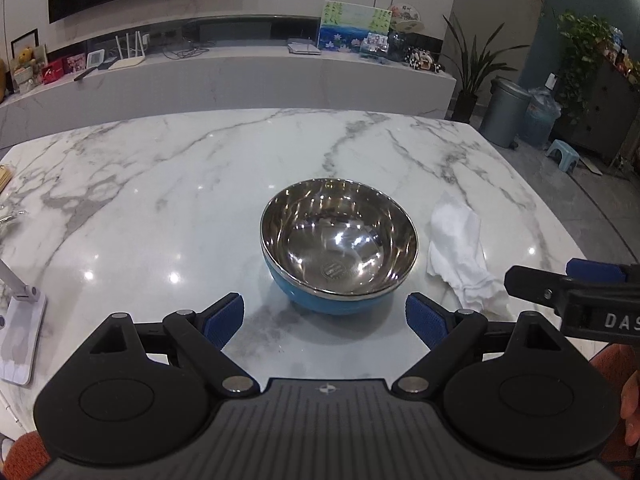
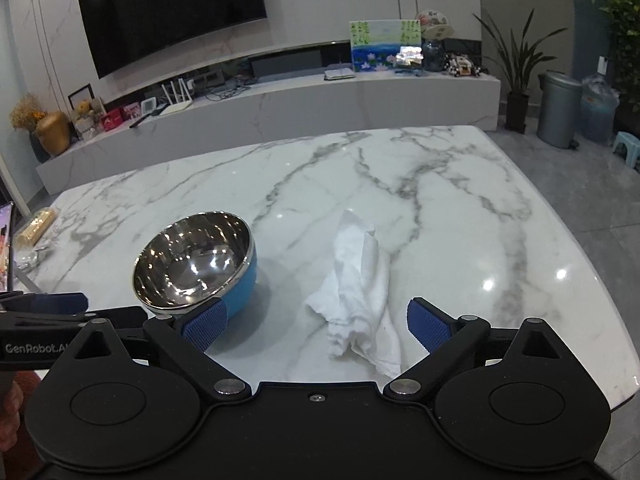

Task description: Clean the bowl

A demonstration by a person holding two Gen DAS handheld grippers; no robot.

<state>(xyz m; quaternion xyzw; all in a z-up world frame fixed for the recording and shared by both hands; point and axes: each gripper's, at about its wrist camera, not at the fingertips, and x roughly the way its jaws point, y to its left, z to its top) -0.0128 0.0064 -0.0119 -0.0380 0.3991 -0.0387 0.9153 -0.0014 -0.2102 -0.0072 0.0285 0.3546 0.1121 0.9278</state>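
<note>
A steel bowl [image 1: 339,245] with a blue outside stands upright on the marble table [image 1: 180,184], tilted a little toward me. Just short of the bowl's near side my left gripper [image 1: 325,318] is open, its blue pads apart and touching nothing. A crumpled white cloth [image 1: 460,252] lies flat on the table right of the bowl. In the right wrist view the same cloth [image 2: 360,292] lies between and ahead of the fingers of my right gripper [image 2: 316,325], which is open and empty. The bowl [image 2: 196,260] sits to its left, behind the left pad.
A white phone stand [image 1: 20,332] rests at the table's near left edge, with a wrapped packet [image 2: 36,226] farther back on the left. Beyond the table run a low marble console [image 2: 280,108], a grey bin [image 2: 558,108] and potted plants. A hand [image 1: 628,400] shows at the right edge.
</note>
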